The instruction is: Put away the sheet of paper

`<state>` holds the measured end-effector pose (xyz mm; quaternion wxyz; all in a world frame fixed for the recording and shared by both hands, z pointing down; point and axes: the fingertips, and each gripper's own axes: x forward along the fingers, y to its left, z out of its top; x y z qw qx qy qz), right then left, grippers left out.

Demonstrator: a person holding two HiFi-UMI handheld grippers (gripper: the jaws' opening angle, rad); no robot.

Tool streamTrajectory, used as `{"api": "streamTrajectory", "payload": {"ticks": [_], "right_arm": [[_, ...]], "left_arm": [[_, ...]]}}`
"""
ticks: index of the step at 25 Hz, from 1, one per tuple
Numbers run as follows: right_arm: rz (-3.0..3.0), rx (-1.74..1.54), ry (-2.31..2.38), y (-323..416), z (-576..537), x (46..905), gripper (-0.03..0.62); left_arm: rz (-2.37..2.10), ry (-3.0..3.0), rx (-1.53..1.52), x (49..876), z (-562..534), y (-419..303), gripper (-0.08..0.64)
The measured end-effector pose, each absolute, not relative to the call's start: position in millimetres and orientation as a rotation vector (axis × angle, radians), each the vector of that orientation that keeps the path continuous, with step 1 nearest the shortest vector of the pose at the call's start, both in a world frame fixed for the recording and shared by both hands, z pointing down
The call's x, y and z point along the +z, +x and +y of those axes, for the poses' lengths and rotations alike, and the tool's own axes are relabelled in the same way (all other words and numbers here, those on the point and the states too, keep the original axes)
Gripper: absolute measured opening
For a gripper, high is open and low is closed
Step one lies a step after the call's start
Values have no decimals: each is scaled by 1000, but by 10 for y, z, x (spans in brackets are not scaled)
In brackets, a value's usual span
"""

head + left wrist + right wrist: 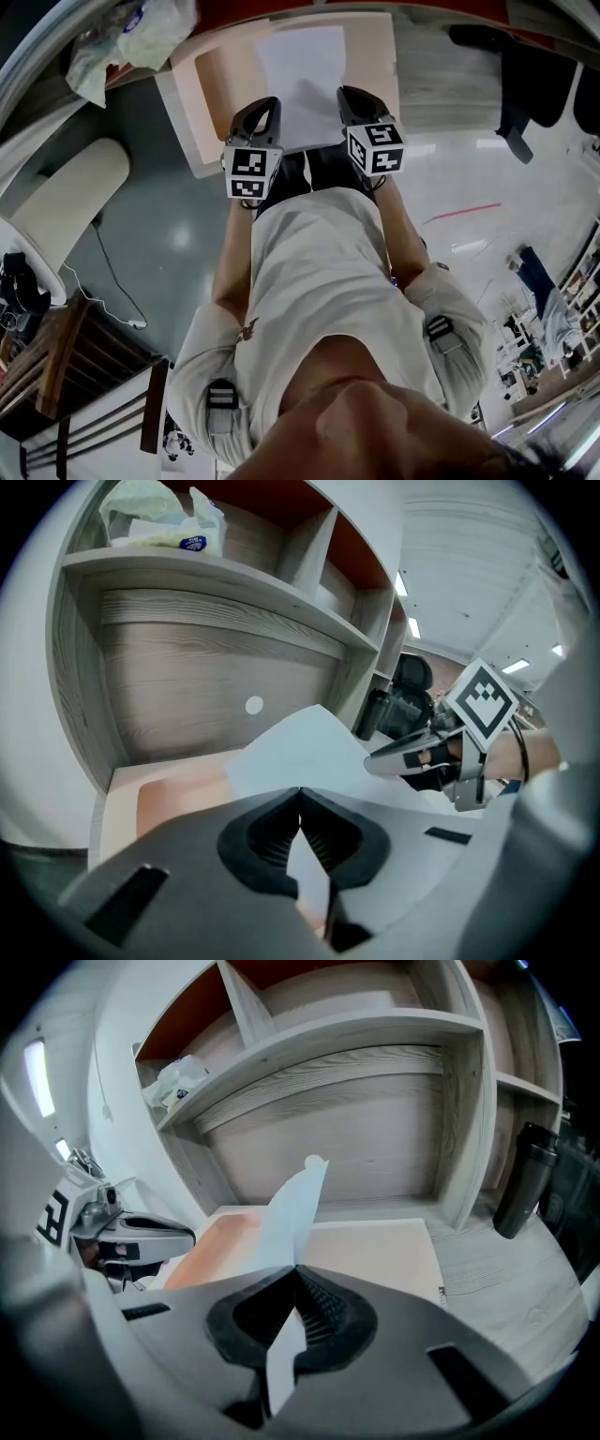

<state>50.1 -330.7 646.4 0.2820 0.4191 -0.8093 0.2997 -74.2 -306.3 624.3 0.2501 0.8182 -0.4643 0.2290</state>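
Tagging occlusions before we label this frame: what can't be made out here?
Head view: near edge of the white sheet of paper, hidden behind the left gripper and right gripper clamping it.
Head view: middle of the peach flat tray, covered by the sheet; contact unclear.
Left gripper view: contents of the crumpled translucent plastic bag, veiled by its film; label too small.

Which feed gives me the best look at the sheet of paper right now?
The head view: it shows the sheet of paper from above, nearly whole, over the peach mat. The left gripper view shows only a bowed part beyond its shut jaws; the right gripper view sees it almost edge-on.
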Motion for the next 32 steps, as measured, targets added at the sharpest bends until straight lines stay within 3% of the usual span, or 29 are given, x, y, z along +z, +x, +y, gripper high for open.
{"api": "streamTrajectory", "payload": {"ticks": [16,32], "right_arm": [[-2091,832,1167,684,-3489,6880,20],[-2106,887,1148,363,-3521,7071,20]], "left_arm": [[-1213,2213,659,6510,-3165,-589,21],[-1245,2175,642,6607,-3183,-622,21]]}}
